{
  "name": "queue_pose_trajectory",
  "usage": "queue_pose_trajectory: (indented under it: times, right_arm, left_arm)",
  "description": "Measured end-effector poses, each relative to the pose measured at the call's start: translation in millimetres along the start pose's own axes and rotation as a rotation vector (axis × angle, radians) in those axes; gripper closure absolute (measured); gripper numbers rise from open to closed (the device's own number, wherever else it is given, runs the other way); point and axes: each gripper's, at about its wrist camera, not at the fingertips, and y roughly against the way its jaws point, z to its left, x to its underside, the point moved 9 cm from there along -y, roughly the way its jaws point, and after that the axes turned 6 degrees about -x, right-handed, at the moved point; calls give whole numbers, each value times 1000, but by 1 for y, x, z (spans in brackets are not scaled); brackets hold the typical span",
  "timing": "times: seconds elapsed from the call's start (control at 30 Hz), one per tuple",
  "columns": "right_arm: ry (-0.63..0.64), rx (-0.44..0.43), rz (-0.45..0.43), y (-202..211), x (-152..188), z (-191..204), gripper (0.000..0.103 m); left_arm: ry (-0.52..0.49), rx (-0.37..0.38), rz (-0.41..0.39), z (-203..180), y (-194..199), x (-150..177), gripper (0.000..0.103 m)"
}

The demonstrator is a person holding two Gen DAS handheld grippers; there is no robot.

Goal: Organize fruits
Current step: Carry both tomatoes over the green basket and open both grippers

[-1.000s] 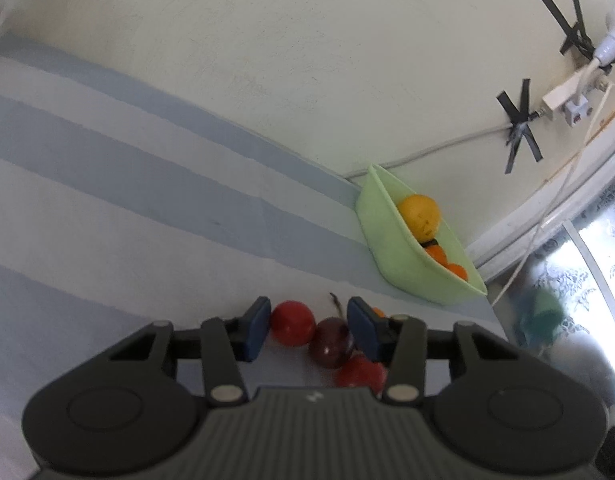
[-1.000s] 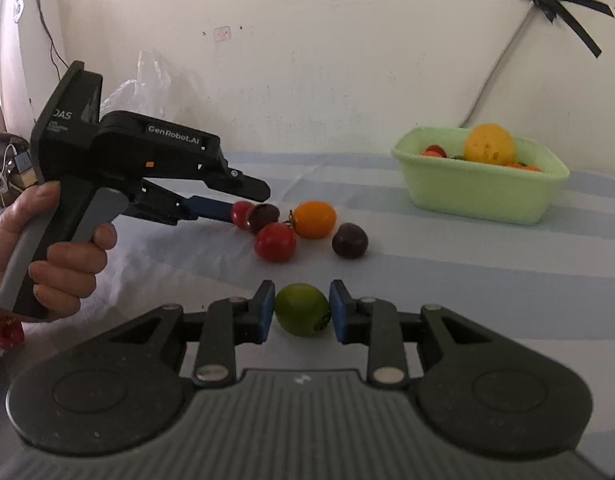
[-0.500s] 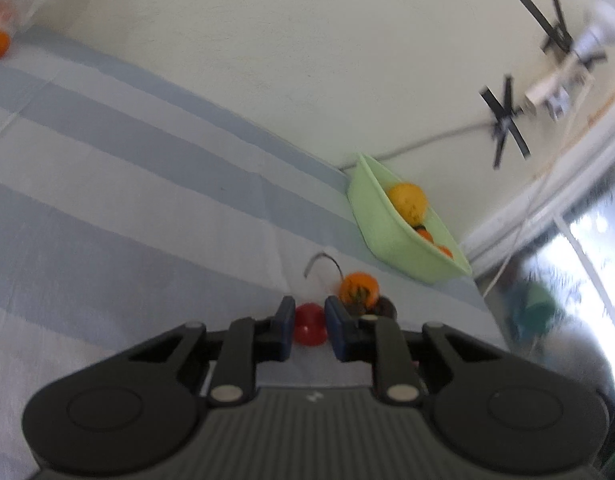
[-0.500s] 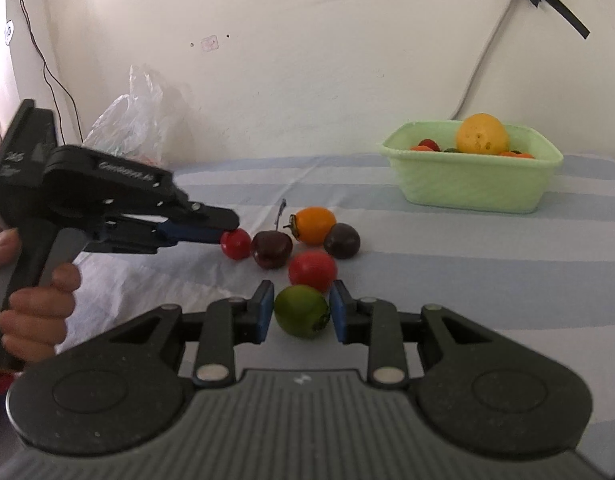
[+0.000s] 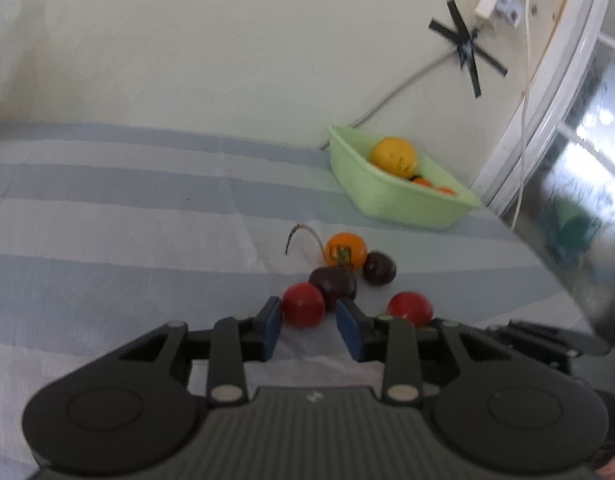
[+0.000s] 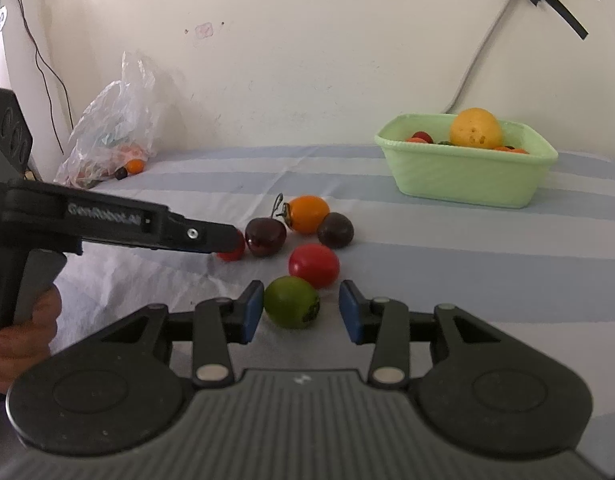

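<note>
The left gripper (image 5: 309, 328) has its jaws apart. A small red tomato (image 5: 303, 310) sits on the cloth between the blue pads, against the left one and clear of the right, so nothing is clamped. Just beyond it lies a dark cherry (image 5: 333, 286) with a curved stem, then an orange tomato (image 5: 345, 250) and a dark round fruit (image 5: 379, 268) side by side. A larger red tomato (image 5: 409, 308) lies beside the right finger.

The right gripper (image 6: 301, 312) has just been opening its jaws. A green tomato (image 6: 291, 307) rests between them, close to the left pad, with a clear gap to the right pad.

All this loose fruit lies on a blue-striped cloth (image 5: 107, 220). Farther back, by the wall, a pale green tub (image 5: 403, 204) holds a yellow-orange fruit (image 5: 393, 156) and smaller ones. A plastic bag (image 6: 111, 132) slumps at the far left.
</note>
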Motion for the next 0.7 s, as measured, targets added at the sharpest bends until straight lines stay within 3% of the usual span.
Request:
queue_pose_trajectory:
  times: [0.07, 0.2, 0.4, 0.7]
  right_arm:
    - [18, -5, 2, 0, 0, 3, 72]
    - [54, 14, -1, 7, 4, 8, 71]
    - [29, 25, -56, 34, 13, 2, 71]
    - [7, 186, -99, 76, 20, -44, 71]
  left_arm:
    - [-14, -10, 1, 0, 3, 3, 79]
    - [-12, 28, 18, -4, 16, 13, 79]
    - [-53, 154, 20, -39, 37, 29, 79]
    - [-190, 249, 87, -109, 20, 52, 79]
